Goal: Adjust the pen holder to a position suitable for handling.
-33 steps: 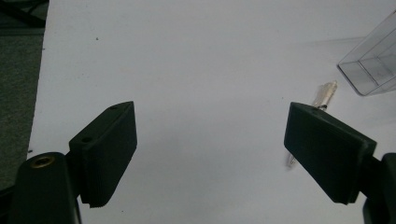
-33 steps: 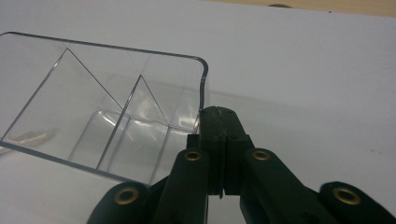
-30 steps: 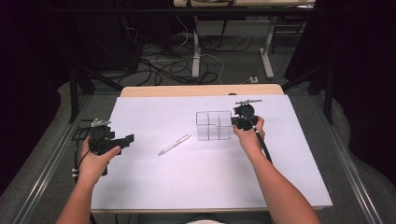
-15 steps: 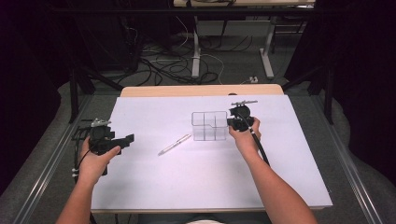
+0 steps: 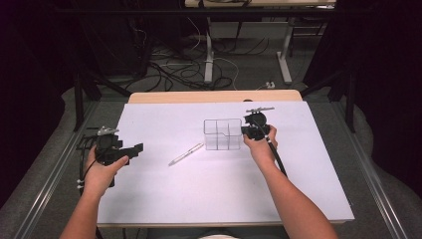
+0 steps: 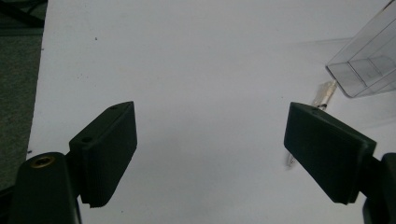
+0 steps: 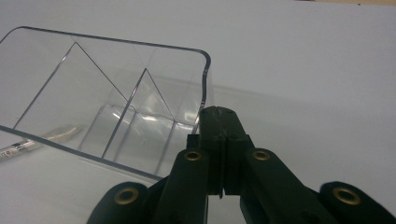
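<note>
The right gripper [image 7: 219, 116] has its jaws pressed together on the thin side wall of the clear box [image 5: 222, 133], at the box's near right corner. The box stands on the white sheet [image 5: 209, 199] near the middle of the table, and three open compartments show inside it in the right gripper view. The pen [image 5: 185, 154] lies flat on the sheet just left of the box, slanted, with its far end pointing toward the box's front corner. The left gripper [image 5: 130, 149] hovers well left of the box with its jaws spread wide and nothing between them; in its own view the pen [image 6: 325, 93] shows just past the right jaw, part hidden behind it.

The main risk is in the pinch on the box. The wall is thin, smooth plastic and the hold sits at one corner, so a lift or pull would likely swing the box about the jaws, or let it slip free and drop. A hard squeeze could also bend the wall.

Dragging the box left could knock the pen and send it rolling.

If the left gripper goes for the pen, the pen lies low and round on the sheet; jaws closing off-centre could flick it away or scrape the sheet instead.
</note>
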The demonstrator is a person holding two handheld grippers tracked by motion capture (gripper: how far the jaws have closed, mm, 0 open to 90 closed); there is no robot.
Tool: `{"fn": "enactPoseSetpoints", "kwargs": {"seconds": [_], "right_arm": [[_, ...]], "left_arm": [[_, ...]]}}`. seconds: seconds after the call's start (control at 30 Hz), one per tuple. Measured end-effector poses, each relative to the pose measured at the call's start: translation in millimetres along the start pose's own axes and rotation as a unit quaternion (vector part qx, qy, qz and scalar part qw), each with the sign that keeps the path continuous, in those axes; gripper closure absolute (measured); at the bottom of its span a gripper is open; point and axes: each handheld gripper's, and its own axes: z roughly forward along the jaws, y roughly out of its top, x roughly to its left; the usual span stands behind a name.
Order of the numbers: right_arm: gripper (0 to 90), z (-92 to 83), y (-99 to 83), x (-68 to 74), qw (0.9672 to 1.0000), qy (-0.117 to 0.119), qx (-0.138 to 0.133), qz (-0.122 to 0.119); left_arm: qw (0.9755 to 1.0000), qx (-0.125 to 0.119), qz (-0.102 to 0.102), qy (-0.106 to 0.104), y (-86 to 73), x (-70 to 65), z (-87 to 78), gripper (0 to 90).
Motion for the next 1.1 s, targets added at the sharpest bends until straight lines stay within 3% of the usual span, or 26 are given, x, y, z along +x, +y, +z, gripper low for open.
{"fn": "enactPoseSetpoints", "kwargs": {"seconds": [0.47,1.0,1.1], "right_arm": [[81.4,-9.5,1.6,-2.3,0.9998,0.008,-0.015,-0.008],[52.9,-33.9,-2.1,-2.2,0.9979,0.050,-0.024,-0.033],[48.3,-40.5,-3.1,-1.4,0.9971,0.061,-0.013,-0.043]], "left_arm": [[1.0000,-0.001,0.001,-0.001,-1.3,-1.0,2.3,17.1],[1.0000,0.003,0.003,-0.006,-2.8,-3.6,5.8,15.4],[0.9999,0.003,0.002,-0.009,-2.8,-3.9,5.5,15.0]]}}
